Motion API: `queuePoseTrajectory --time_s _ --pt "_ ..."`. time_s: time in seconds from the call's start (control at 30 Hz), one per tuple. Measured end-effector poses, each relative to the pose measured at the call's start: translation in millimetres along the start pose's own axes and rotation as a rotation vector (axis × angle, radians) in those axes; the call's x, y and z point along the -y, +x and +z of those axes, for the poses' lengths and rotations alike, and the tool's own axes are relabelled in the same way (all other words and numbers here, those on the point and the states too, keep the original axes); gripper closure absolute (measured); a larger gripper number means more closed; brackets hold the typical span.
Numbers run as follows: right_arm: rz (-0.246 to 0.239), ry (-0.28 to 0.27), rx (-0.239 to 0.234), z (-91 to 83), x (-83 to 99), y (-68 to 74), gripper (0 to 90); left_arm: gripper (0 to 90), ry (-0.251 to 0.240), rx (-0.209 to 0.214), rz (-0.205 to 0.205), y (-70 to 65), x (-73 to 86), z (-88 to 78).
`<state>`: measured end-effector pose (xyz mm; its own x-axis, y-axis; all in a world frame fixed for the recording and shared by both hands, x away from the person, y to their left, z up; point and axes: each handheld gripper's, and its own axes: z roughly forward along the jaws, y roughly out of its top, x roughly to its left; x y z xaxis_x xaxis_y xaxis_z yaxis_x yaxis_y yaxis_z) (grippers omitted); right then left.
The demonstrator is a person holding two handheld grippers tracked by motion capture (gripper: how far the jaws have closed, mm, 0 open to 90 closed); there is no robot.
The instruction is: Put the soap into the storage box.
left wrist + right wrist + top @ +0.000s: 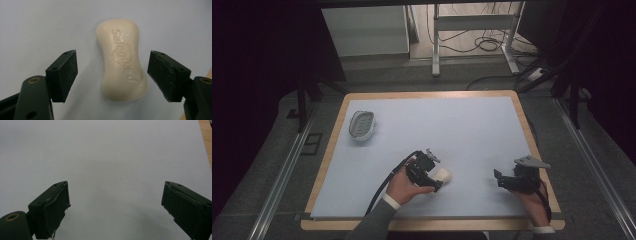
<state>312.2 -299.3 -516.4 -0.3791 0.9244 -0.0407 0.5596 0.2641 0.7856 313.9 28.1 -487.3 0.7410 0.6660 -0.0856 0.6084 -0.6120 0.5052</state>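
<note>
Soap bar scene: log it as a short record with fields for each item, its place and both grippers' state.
soap bar: cream, embossed lettering, lying flat on the pale blue mat, near the front edge
left gripper: open, fingers on either side of the soap bar, not touching it
right gripper: open, holding nothing, over bare mat at the front right
soap dish: white with a grey insert, at the mat's far left, apart from the soap bar
table: wooden rim showing around the mat
</note>
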Motion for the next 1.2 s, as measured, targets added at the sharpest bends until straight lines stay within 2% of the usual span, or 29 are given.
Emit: queuePoseTrajectory --time_s 0.63,0.7,0.73,0.97,1.03,1.1,1.2 --pt "-0.01 0.008 0.0 2.1 1.2 0.8 7.5 29.2 0.075 -0.029 -0.003 -8.2 -7.7 28.2" --pt "-0.009 0.008 0.0 1.9 1.2 0.7 7.5 33.3 0.073 -0.038 -0.001 -9.2 -7.4 29.0" --pt "-0.008 0.007 0.0 1.8 1.2 0.4 7.5 39.1 0.071 -0.037 0.001 -9.9 -7.1 29.0" --pt "-0.008 0.007 0.001 2.1 1.4 0.1 7.5 40.8 0.082 -0.05 0.006 -14.5 -6.1 30.9" --pt "-0.009 0.007 0.002 2.0 1.4 -0.2 7.5 44.4 0.081 -0.049 0.012 -15.9 -6.1 30.2" --pt "-0.007 0.007 0.006 2.0 1.4 -0.4 7.5 49.1 0.086 -0.044 0.031 -16.0 -6.4 29.4" --pt "-0.006 0.007 0.007 1.4 1.3 -0.5 7.5 49.3 0.105 -0.02 0.042 -12.1 -7.9 28.5"
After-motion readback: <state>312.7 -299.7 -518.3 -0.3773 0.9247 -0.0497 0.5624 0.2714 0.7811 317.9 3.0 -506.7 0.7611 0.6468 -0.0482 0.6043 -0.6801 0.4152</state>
